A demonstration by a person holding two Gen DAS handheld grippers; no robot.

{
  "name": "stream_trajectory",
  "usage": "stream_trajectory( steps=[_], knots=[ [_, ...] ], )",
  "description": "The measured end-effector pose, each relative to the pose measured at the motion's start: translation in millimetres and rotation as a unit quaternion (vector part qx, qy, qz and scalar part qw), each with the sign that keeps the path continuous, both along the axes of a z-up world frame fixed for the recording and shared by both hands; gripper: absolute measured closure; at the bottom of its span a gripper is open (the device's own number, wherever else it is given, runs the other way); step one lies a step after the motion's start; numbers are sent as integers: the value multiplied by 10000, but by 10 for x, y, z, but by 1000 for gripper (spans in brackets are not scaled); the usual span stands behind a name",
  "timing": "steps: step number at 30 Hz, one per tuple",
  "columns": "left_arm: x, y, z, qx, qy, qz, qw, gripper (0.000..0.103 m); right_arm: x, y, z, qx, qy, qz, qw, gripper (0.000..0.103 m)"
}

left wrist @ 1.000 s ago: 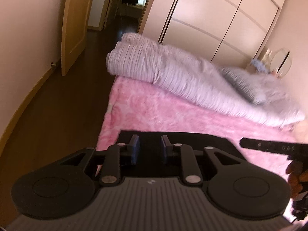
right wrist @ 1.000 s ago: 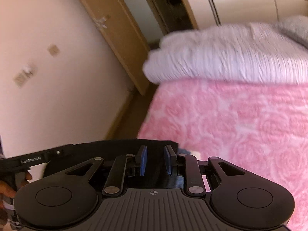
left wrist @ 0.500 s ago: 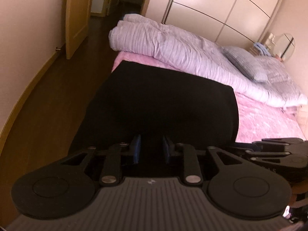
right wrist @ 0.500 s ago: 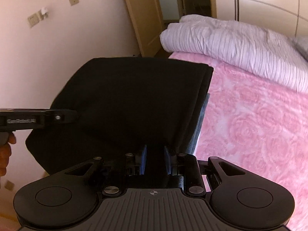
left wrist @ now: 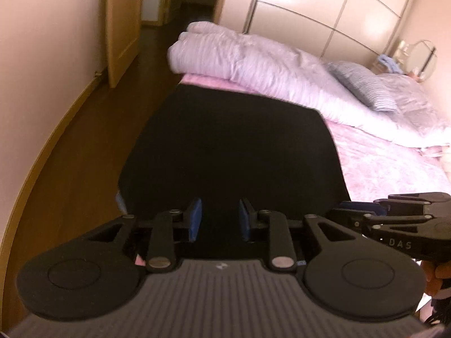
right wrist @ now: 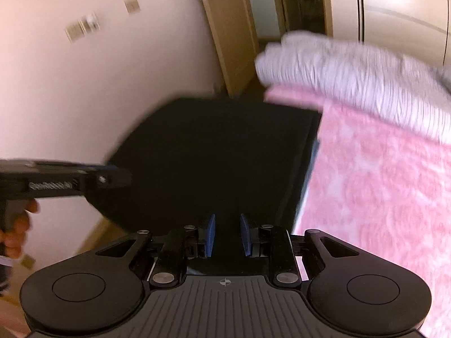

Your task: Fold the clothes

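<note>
Black garment [left wrist: 234,152] held over the bed's [left wrist: 394,166] foot corner, seemingly pinched by left gripper [left wrist: 219,219] and right gripper [right wrist: 227,235]; uneven pull risks a slipped, crooked fold.

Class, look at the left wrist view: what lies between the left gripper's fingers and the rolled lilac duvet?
The black garment, stretching from the left gripper toward the rolled lilac duvet, with a pink bedspread strip beyond it.

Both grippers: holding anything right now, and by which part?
Both hold the black garment by its near edge: left gripper and right gripper each have cloth between the blue pads, side by side along that edge.
</note>
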State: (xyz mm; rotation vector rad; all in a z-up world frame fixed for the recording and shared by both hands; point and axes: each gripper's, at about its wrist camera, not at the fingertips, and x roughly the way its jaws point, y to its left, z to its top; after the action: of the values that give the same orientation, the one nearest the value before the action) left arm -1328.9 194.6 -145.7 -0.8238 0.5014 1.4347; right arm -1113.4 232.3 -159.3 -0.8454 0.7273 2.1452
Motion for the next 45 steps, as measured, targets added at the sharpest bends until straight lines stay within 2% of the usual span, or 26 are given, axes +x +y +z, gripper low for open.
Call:
stream_trajectory(
  steps=[1,4,5,7,8,9,11,15,18,21,23,27,33,36,39,45],
  knots=[
    [29,-46,37,6,41,21,10000,78,0,-11,1,-10,-30,-8,10000,79],
    [134,-121,167,-118,236,153,9995,66,69,-95,163,157,103,-18,9998,79],
    [186,-150,216,-150,333,211,9991,65,100,-120,210,182,135,-45,9997,79],
    [309,-214,306,-194,569,329,9977,62,181,-162,273,107,192,-67,9997,75],
    [379,-238,343,-217,693,398,9966,61,217,-161,293,44,221,-79,9997,68],
    [447,-260,379,-238,809,472,9953,61,253,-162,308,-24,241,-85,9997,60],
    [587,-355,451,-291,961,659,9928,60,340,-192,340,-149,290,-64,9994,56],
    [867,-574,577,-363,970,1032,9893,60,598,-319,471,-251,432,113,9987,54],
    [1136,-774,680,-334,981,1434,9842,60,839,-426,609,-204,370,327,9986,53],
    [1437,-989,767,-214,1104,1817,9769,53,1078,-463,737,-133,240,632,9976,53],
    [1644,-1114,798,-154,1170,2119,9701,42,1280,-538,813,-38,194,870,9960,53],
    [2042,-1389,801,-161,1142,2772,9539,42,1664,-660,887,172,140,1310,9911,53],
    [2500,-1803,931,-44,985,3356,9368,42,2027,-892,847,366,-9,1595,9865,53],
    [2626,-2031,1069,105,873,3450,9345,42,2152,-1001,902,437,4,1595,9862,53],
    [2749,-2165,1226,252,960,3425,9343,42,2252,-1085,1000,532,198,1513,9869,53],
    [2911,-2337,1381,235,1119,3210,9402,42,2383,-1338,1215,547,420,1507,9862,53]
  ],
)
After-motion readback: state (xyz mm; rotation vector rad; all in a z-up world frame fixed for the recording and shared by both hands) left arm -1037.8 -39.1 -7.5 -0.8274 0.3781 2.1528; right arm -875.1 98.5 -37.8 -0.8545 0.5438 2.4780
